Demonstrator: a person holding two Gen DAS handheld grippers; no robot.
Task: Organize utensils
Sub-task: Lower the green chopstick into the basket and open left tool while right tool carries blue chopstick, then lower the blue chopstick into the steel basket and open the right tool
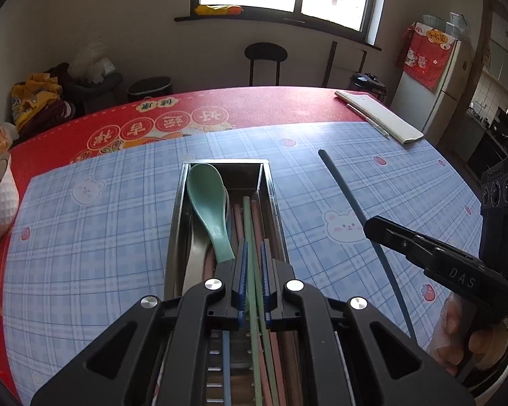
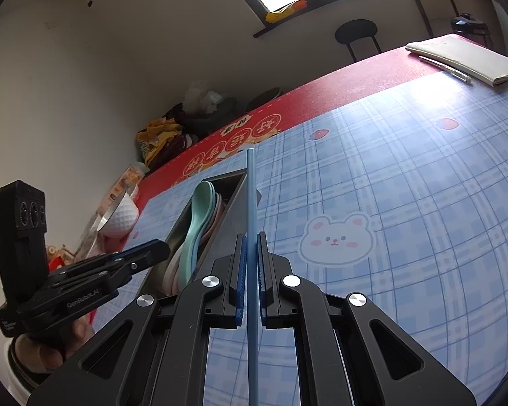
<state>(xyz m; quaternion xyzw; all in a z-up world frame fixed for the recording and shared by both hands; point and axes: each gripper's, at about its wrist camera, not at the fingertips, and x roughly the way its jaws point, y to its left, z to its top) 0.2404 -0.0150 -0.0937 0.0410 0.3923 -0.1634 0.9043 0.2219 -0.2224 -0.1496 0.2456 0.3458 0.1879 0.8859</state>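
Overhead, left gripper (image 1: 253,267) slack above metal tray (image 1: 273,203); right gripper (image 2: 251,267) pinching blue chopstick (image 2: 251,196); notebook (image 1: 379,115) beyond.

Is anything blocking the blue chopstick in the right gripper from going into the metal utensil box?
Partly: the left gripper sits over the near end of the metal box, a green chopstick between its pads. The right gripper grips the blue chopstick just beside the box.

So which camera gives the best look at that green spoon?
The left wrist view: the green spoon lies face-up in the metal box, seen whole from above. The right wrist view catches only the green spoon's edge, stacked on paler spoons, partly behind the box wall.
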